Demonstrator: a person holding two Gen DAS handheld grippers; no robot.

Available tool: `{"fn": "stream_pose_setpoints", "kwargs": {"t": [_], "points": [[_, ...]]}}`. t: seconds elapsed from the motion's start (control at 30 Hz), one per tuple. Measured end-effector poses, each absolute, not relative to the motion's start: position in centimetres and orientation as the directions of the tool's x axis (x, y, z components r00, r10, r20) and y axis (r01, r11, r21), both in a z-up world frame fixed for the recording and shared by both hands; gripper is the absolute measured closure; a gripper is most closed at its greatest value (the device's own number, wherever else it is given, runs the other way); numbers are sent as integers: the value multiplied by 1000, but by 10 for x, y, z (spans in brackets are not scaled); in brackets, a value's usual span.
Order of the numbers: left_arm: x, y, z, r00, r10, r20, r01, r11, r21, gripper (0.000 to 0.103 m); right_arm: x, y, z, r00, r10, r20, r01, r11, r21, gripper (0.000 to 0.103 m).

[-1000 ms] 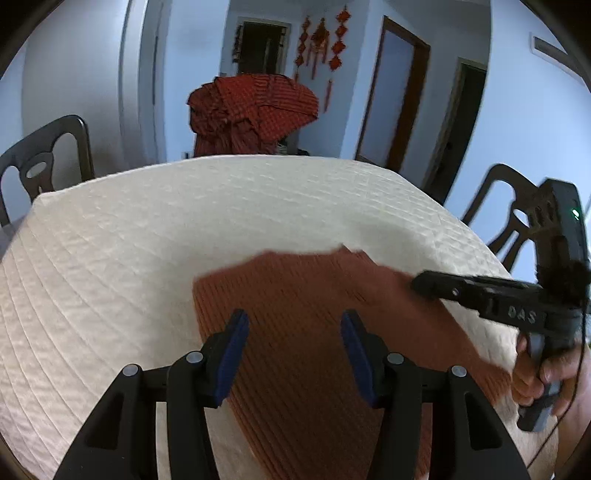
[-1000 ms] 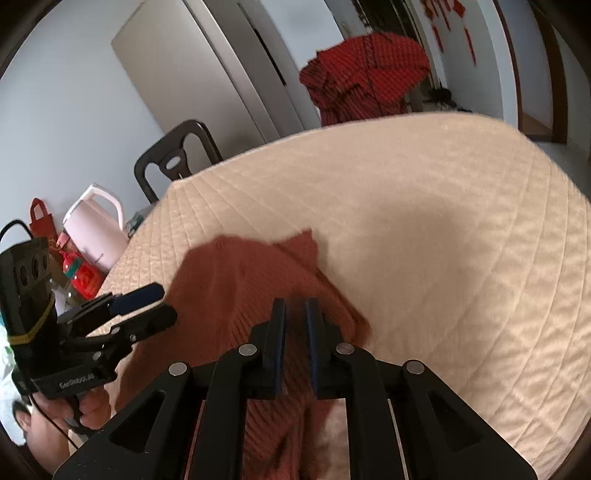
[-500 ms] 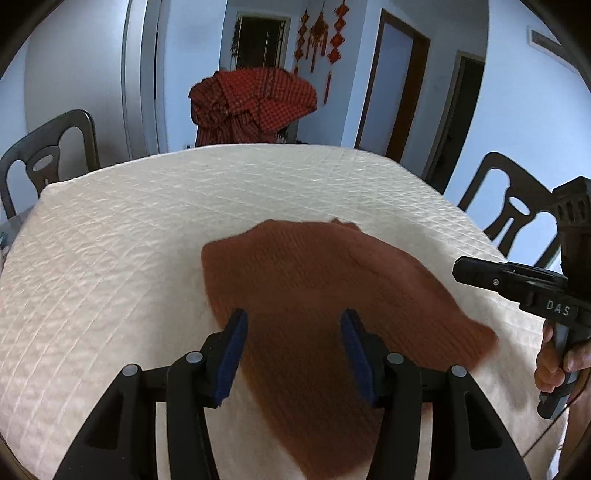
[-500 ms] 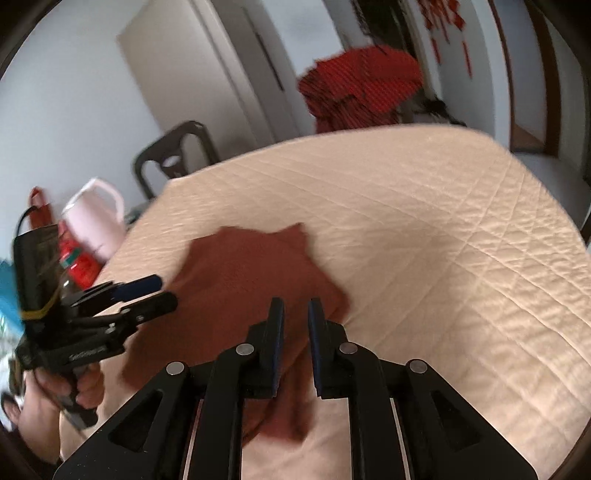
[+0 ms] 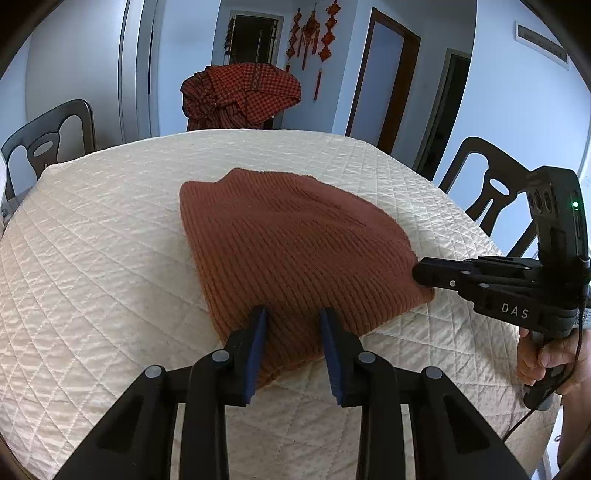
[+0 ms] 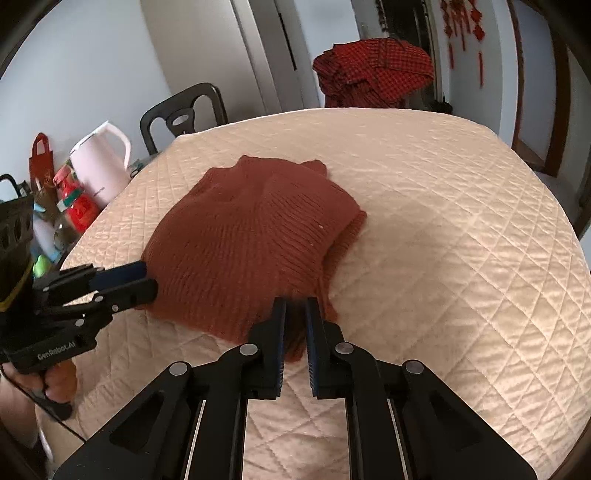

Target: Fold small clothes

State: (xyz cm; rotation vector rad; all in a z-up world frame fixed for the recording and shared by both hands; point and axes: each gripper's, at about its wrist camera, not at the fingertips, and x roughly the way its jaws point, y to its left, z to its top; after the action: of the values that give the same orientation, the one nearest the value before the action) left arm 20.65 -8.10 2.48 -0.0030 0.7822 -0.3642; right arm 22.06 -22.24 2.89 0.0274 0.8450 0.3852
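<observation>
- The garment is rust brown, knitted in fine ribs.
- The desk wears a cream quilted cover stitched in a diamond grid; it looks more peach from the right wrist.
- The left tool is black with blue finger pads.
- The right tool is black, its pads blue, with silver rivets at the joints.
- The heaped cloth behind the desk is red with a small dark check.
- The wall hangings are red.
- The kettle is pale pink.
- The chairs are dark brown.
- The walls are pale blue-white; the door frame is brown.
</observation>
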Motion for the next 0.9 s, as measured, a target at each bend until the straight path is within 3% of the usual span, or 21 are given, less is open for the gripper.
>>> {"fn": "stream_pose_setpoints", "kwargs": {"t": [0.37, 0.53, 0.7, 0.9], "points": [[201, -88, 22, 659, -294, -693, 309, 945, -107, 70, 216, -224, 26, 602, 331, -727, -317, 934, 162, 93], [195, -83, 30, 661, -290, -692, 278, 951, -132, 70, 210, -225, 31, 602, 324, -729, -296, 939, 173, 83], [183, -75, 38, 678, -273, -683, 252, 959, -133, 70, 192, -226, 45, 637, 326, -698, -292, 941, 174, 82], [172, -72, 45, 706, -255, -661, 240, 964, -115, 61, 177, -222, 56, 648, 361, -671, -322, 928, 188, 82]]}}
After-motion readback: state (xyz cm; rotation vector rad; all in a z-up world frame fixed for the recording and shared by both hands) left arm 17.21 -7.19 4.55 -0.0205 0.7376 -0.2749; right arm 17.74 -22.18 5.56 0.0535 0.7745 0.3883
